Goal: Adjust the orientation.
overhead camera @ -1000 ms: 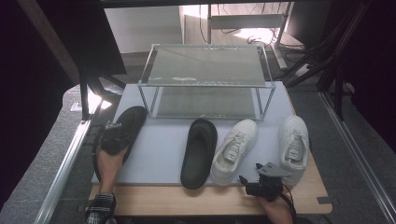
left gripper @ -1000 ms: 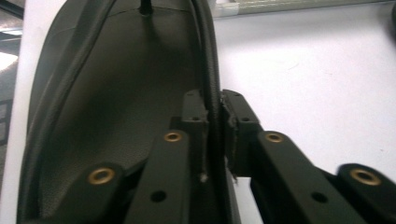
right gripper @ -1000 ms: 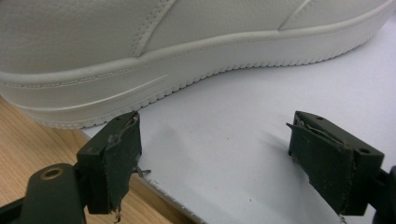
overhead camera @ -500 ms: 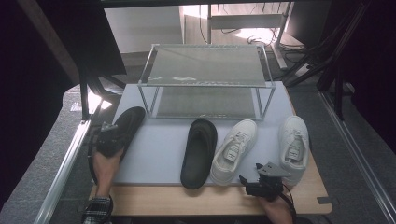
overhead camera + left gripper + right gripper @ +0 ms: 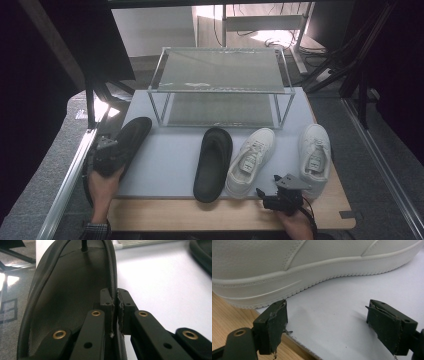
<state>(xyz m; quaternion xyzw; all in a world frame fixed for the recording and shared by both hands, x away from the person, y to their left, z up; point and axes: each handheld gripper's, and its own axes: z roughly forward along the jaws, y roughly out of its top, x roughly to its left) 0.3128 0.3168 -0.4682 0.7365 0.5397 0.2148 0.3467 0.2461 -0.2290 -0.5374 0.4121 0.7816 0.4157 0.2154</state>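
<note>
Tongs (image 5: pixel 115 312) pinch the black slipper's (image 5: pixel 72 290) side rim.

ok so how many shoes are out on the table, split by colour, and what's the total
Black slippers: 2, one at the left edge, gripped by the left claw, and one in the middle.
White sneakers: 2, one beside the middle slipper and one at the right.
Total: 4

Dim, dark surround; glare behind (top centre), close views soft
</note>
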